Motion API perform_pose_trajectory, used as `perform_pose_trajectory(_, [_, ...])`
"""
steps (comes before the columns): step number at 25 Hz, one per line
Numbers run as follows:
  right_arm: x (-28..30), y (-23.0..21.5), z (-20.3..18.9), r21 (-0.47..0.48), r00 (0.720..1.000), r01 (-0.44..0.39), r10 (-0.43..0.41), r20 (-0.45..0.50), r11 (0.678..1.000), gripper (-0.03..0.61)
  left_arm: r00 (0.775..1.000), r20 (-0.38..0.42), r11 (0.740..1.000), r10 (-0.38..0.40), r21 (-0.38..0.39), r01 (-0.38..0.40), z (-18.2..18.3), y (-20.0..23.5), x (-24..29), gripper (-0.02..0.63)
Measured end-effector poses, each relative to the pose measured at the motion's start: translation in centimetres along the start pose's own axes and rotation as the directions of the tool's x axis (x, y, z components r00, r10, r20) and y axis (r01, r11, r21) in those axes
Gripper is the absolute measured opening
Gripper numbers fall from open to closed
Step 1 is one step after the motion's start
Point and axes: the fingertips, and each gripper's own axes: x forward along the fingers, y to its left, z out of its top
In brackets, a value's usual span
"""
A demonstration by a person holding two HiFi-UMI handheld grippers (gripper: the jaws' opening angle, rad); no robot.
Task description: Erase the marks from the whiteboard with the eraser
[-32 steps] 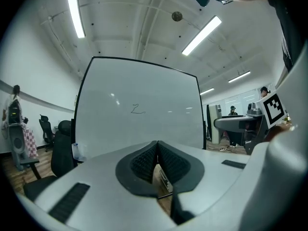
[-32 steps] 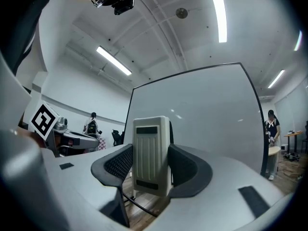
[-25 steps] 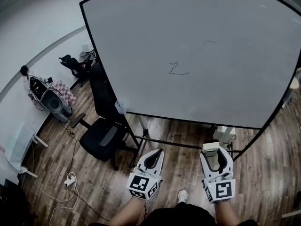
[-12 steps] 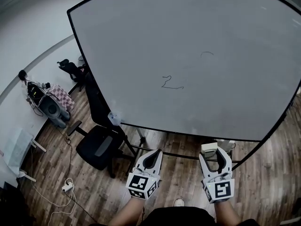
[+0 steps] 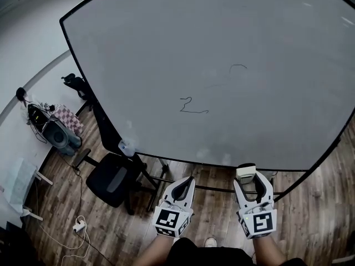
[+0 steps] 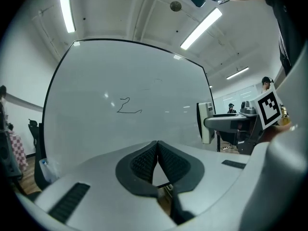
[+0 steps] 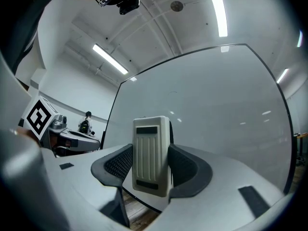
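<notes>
Right gripper view: my right hand-held gripper (image 7: 153, 165) clamps the eraser (image 7: 151, 143) upright. My left hand-held gripper (image 6: 157, 153) is closed on nothing. The whiteboard (image 5: 249, 26) stands ahead, well apart. Risk: a short sweep over the squiggle (image 5: 192, 106) may miss the faint arc (image 5: 238, 67).

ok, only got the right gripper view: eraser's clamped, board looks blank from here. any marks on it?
Observer: Yes, the head view shows a Z-shaped squiggle near the middle of the whiteboard, up and left of the eraser in the right gripper.
Operator: just that one?
Observer: No, a fainter arc sits above and right of it.
Operator: left gripper doing anything?
Observer: The left gripper has its jaws together, nothing between them.
</notes>
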Motion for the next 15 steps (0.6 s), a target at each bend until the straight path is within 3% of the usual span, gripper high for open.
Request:
perform_pose_trajectory(6, [3.5,-1.4,0.9,-0.038,0.999,0.043,-0.042,0.016,0.998,0.253,0.999,0.048,1.000,-0.014,-0.005,0.014,1.3,3.0,2.8,0.020])
perform_pose_trajectory(15, [9.5,-4.1,6.2,-0.093,0.977,0.188,-0.176,0.122,0.978,0.253,0.986,0.092,0.990,-0.142,0.035,0.139,3.4,6.4,6.8,0.020])
